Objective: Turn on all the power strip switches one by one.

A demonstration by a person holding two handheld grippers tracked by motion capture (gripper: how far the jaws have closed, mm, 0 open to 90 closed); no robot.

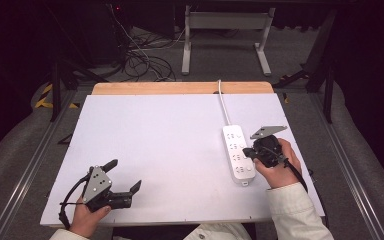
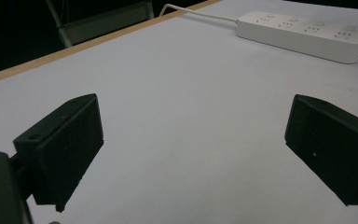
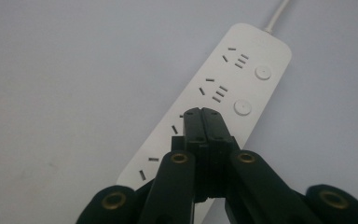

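Note:
A white power strip (image 1: 238, 155) with several sockets and round buttons lies right of the table's middle, and its white cord (image 1: 224, 107) runs off the far edge. My right gripper (image 1: 247, 151) is shut with nothing between the jaws. In the right gripper view its joined tips (image 3: 201, 114) hover over the power strip (image 3: 242, 79), near the middle sockets; whether they touch it I cannot tell. My left gripper (image 1: 125, 175) rests low at the near left, wide open and holding nothing. In the left gripper view the left gripper (image 2: 198, 140) faces the distant power strip (image 2: 307, 35).
The white tabletop (image 1: 155, 135) has a wooden strip (image 1: 180, 88) along its far edge. Metal rails (image 1: 35, 160) run along both sides of the table. Beyond it are tangled floor cables (image 1: 140, 60) and a white table frame (image 1: 225, 35).

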